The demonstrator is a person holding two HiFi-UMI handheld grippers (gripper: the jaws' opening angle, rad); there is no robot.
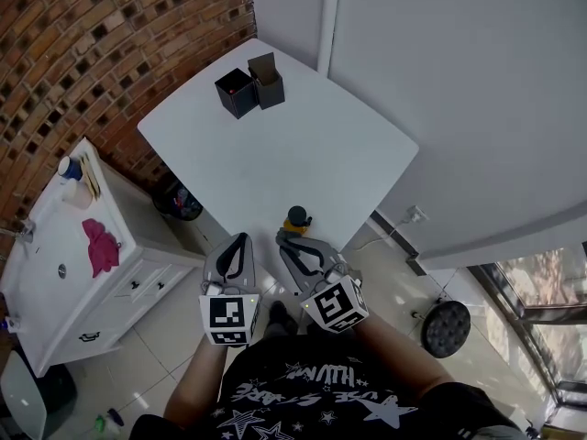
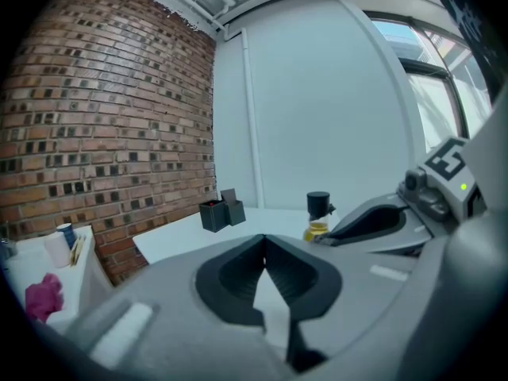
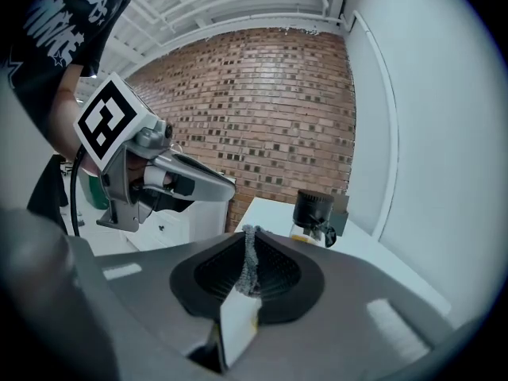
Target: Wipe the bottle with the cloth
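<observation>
The right gripper is clenched on a grey cloth, a thin strip pinched between its pads. The left gripper is clamped fully together with nothing between its jaws. The bottle stands upright at the 6 o'clock edge of the table, at 12 o'clock just beyond the right gripper's tips; two boxes touch at the table's 11 o'clock, and a pink rag lies on the cabinet at 9 o'clock.
</observation>
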